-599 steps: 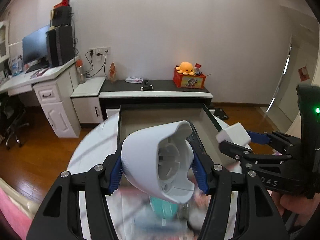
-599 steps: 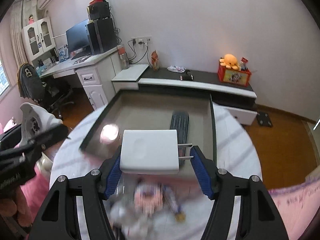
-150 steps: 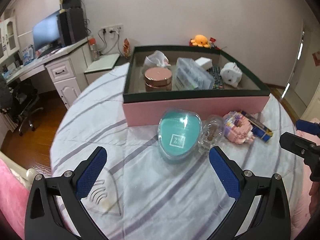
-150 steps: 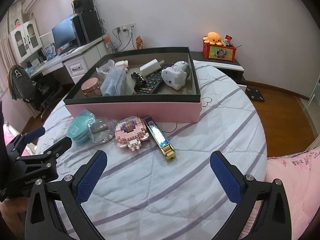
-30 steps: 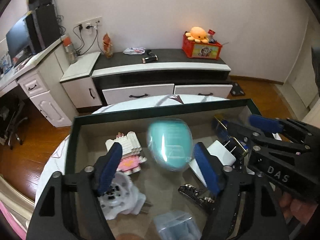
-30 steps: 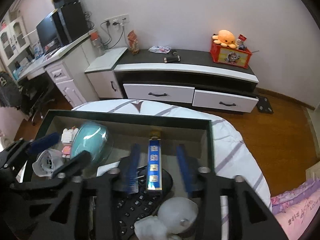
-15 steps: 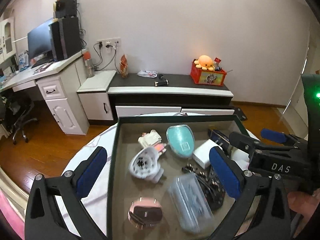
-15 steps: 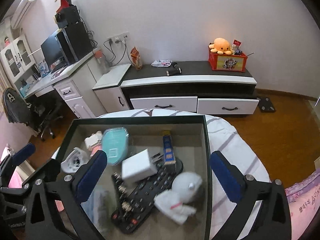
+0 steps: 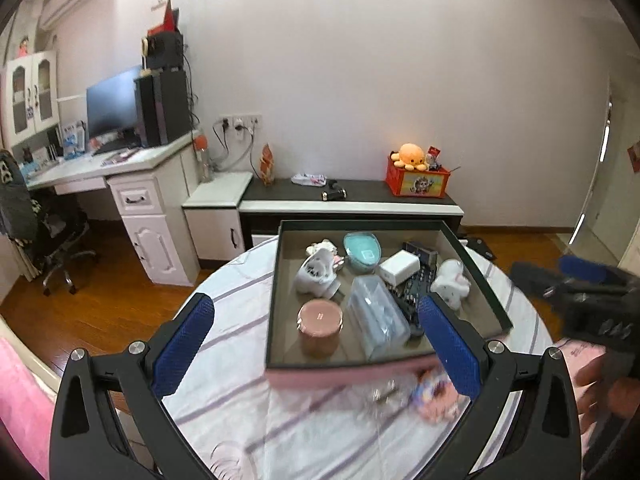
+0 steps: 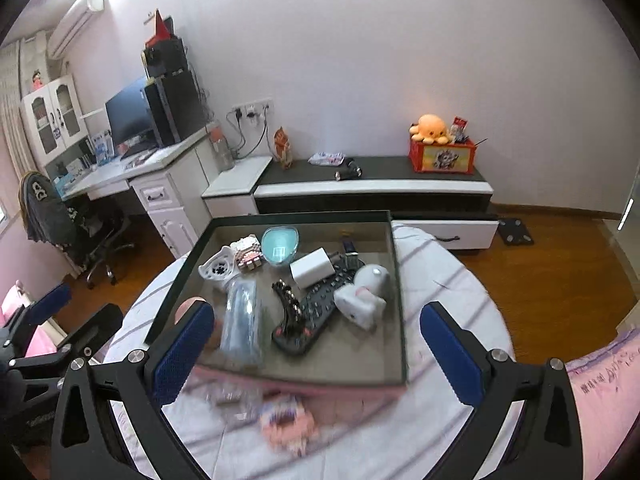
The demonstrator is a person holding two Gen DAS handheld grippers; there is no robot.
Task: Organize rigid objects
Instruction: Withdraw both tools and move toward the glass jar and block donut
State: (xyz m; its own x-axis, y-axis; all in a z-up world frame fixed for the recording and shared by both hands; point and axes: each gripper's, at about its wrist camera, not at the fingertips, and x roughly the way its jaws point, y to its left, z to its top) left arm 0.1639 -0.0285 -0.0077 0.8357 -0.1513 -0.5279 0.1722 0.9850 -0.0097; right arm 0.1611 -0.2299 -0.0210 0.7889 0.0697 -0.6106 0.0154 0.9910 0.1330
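Observation:
A pink box with a dark green rim point(image 9: 276, 280) point(image 10: 304, 216) stands on the round table. In it lie a teal oval case point(image 9: 360, 250) point(image 10: 280, 246), a white charger point(image 9: 400, 268) point(image 10: 314, 268), a black remote point(image 10: 312, 316), a blue lighter point(image 10: 348, 246), a pink jar point(image 9: 320, 320), a clear plastic box point(image 9: 376, 316) point(image 10: 242, 320) and white toys. A pink block figure point(image 9: 434, 394) point(image 10: 286, 420) lies blurred on the cloth in front of the box. My left gripper point(image 9: 316, 344) and right gripper point(image 10: 316, 348) hover open and hold nothing, back from the box's near wall.
The table wears a white cloth with purple stripes point(image 9: 240, 300). A small clear item point(image 9: 384, 394) lies beside the block figure. Beyond the table are a low TV cabinet point(image 9: 352, 204), a white desk point(image 9: 132, 184) and a wooden floor. Pink bedding point(image 10: 600, 400) borders the table at right.
Both grippers let go of the teal case and the blue lighter inside the box, opened wide, then drew back and up. The table in front of the box has come into view.

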